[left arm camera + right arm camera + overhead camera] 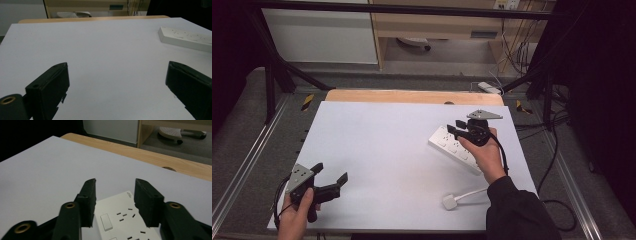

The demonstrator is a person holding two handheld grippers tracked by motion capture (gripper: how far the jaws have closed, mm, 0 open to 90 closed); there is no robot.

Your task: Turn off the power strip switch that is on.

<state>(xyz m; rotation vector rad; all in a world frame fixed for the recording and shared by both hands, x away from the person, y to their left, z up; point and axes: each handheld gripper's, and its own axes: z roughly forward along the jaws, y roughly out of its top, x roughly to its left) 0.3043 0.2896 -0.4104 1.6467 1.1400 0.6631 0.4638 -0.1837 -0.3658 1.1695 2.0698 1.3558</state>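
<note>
White sheet (387, 145) covers wooden table (412, 96); both claws spread, right claw (454, 126) above power strip (452, 145).

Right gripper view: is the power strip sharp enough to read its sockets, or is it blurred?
Right gripper view: power strip reasonably sharp, slots and switch legible, near jaws slightly soft. Left gripper view: strip softer, jaws blurred. High view: dim, dark edges, no glare.
</note>
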